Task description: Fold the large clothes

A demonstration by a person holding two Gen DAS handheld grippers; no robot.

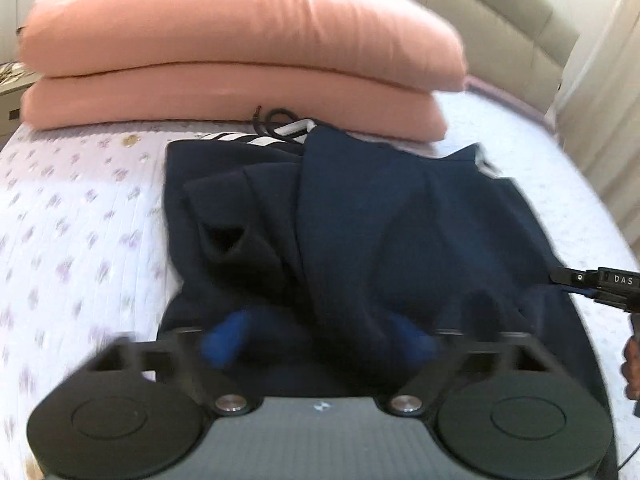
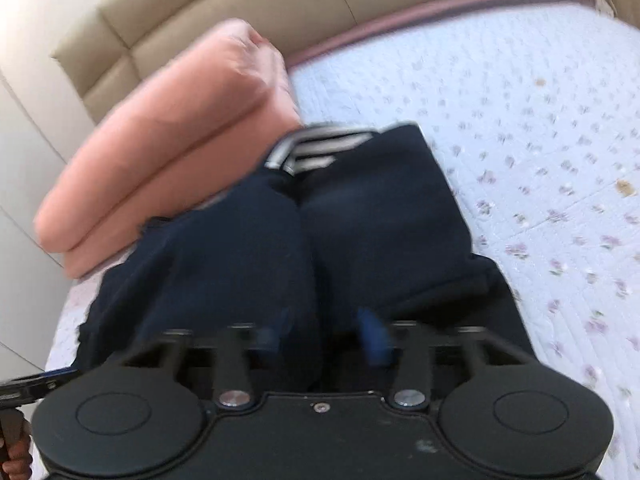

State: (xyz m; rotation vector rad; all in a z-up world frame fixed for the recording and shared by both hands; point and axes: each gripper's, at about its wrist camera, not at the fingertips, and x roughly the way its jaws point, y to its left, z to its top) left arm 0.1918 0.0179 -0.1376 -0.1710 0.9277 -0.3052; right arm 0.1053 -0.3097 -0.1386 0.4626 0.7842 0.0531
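Left wrist view: the left gripper [image 1: 318, 342] has its blue fingers [image 1: 224, 340] wide apart, nothing pinched, low over the near edge of the navy garment [image 1: 400, 232]. Under and beyond the fingers spreads a bed [image 1: 72, 216] with a white quilted cover printed with small purple flowers; a padded beige headboard [image 1: 500, 28] curves behind it. Past the fingertips, at the garment's far end, two stacked peach pillows [image 1: 240, 60] lie across the bed. The right gripper [image 1: 600, 284] enters at the fingers' right, a hand behind it. The garment lies bunched in lengthwise folds, white stripes and a dark cord at its far end. In the right wrist view, the right gripper [image 2: 320, 344] likewise shows fingers apart over the blurred navy cloth, clamped on nothing.
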